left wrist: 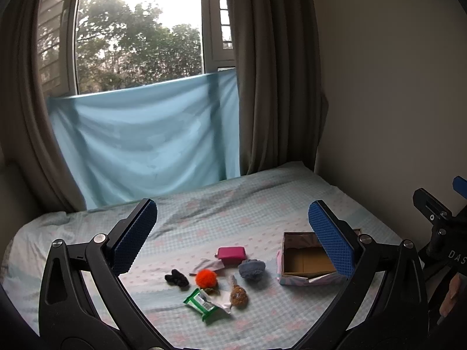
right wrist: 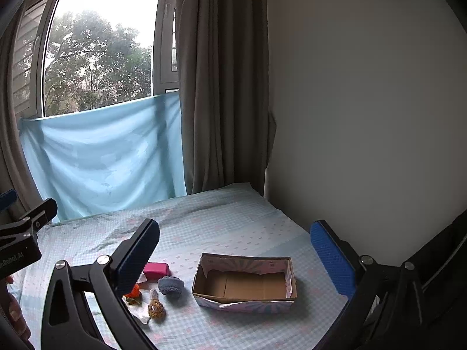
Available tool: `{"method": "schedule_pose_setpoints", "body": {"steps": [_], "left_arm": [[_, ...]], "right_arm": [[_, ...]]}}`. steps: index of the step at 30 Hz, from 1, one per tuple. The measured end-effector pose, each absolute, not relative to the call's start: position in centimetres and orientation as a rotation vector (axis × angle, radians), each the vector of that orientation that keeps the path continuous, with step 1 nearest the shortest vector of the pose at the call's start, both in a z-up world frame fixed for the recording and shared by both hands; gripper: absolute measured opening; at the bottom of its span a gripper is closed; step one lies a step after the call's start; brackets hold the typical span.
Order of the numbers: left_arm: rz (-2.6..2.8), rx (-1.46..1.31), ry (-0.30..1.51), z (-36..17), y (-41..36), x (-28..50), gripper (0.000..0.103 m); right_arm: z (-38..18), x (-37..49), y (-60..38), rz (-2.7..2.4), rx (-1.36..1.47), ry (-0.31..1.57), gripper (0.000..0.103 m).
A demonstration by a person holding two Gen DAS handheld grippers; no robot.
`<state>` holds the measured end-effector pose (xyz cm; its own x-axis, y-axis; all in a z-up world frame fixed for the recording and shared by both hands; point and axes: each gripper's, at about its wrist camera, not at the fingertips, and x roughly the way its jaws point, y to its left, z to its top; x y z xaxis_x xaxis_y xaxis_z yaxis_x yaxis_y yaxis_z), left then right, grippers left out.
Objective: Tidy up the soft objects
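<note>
Small soft items lie in a cluster on the bed: a pink pouch [left wrist: 231,255], a grey-blue knitted ball [left wrist: 251,268], an orange pompom [left wrist: 206,278], a black scrunchie [left wrist: 177,277], a brown knitted piece [left wrist: 238,295] and a green wipes packet [left wrist: 200,303]. An open, empty cardboard box [left wrist: 306,262] stands to their right; it also shows in the right wrist view [right wrist: 245,283]. My left gripper [left wrist: 232,242] is open and empty, held above and before the cluster. My right gripper [right wrist: 233,258] is open and empty, above the box.
The bed [right wrist: 227,221] has a pale blue checked sheet. A light blue cloth [left wrist: 146,134] hangs below the window behind it. Grey curtains [left wrist: 274,73] hang at the back. A wall [right wrist: 364,116] borders the bed on the right.
</note>
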<state>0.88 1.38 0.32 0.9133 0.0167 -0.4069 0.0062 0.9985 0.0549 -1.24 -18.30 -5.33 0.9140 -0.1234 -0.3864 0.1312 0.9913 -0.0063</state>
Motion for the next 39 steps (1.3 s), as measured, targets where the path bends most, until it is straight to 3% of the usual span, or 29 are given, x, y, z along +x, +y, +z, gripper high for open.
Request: {"method": "schedule_pose_setpoints", "body": {"steps": [39], "left_arm": [[-0.018,0.045,0.448,0.2,3.1,1.1,0.103]], "right_arm": [[-5.6,-1.7,-17.2,-0.146,0.03,0.404,0.103]]}}
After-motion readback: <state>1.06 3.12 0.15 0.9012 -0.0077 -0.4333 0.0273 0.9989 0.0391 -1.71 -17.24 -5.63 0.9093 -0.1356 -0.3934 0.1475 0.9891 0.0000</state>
